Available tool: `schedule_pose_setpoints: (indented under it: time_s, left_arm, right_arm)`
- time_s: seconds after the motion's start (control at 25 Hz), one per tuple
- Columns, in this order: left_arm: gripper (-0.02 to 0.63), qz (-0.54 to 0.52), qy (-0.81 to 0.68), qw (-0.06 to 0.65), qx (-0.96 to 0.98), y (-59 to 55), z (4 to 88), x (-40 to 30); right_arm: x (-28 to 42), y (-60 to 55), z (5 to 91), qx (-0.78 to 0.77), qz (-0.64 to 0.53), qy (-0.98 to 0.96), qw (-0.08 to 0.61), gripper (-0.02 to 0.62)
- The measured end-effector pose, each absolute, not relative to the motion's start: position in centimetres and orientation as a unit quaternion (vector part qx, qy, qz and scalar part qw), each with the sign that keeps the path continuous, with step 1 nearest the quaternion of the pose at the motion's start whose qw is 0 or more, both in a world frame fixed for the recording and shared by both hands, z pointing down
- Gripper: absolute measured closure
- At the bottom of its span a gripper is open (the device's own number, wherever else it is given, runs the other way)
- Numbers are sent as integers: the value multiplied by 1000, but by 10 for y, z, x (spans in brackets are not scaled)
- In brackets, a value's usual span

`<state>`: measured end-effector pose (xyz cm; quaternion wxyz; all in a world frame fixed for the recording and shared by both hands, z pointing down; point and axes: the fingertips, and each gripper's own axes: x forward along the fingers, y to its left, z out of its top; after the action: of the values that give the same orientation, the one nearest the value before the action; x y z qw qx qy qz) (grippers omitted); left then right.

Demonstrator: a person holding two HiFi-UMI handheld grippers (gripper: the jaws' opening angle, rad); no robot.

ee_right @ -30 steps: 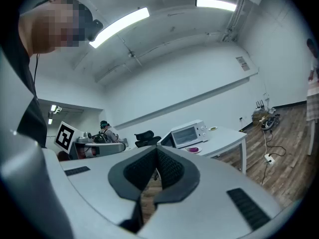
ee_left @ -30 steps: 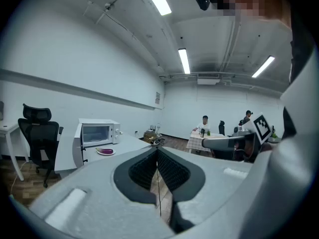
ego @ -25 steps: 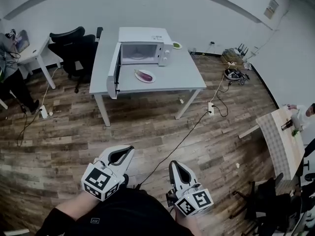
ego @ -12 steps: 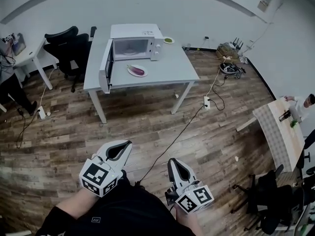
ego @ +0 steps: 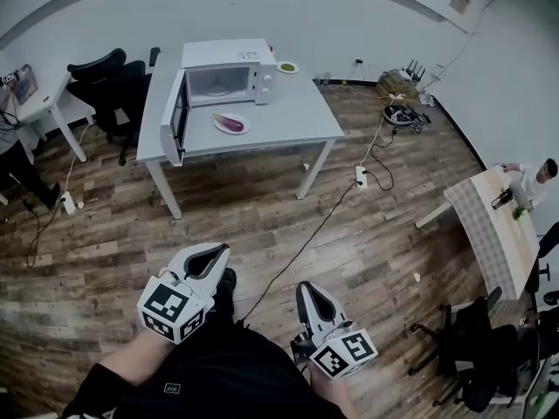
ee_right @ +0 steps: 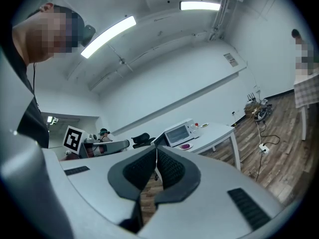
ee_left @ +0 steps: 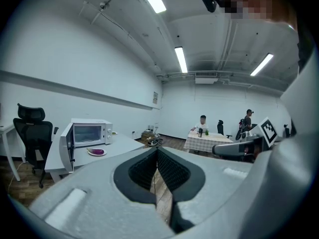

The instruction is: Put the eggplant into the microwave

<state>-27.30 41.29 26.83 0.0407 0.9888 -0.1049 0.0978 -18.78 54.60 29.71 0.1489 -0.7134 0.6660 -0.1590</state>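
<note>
Bright, even indoor light; heavy fisheye in all views.
We note ceiling light strips (ee_left: 180,59) high above the microwave (ego: 224,77), leaving only a soft shadow under the table (ego: 293,116). Walls behind the microwave bow; gripper views darken to black at the corners, and their nearest foreground is slightly soft.
</note>
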Motion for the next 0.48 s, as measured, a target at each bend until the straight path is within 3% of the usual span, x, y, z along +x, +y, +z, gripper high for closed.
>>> schedule_pose_setpoints:
  time_s: [0.2, 0.48]
  left_arm:
    - [597, 98, -113, 4, 989, 398, 267, -252]
    - [597, 88, -122, 21, 988, 349, 269, -226]
  right_arm:
    - [-169, 532, 302, -714, -165, 664, 144, 578]
    - [-143, 482, 303, -708, -173, 673, 129, 578]
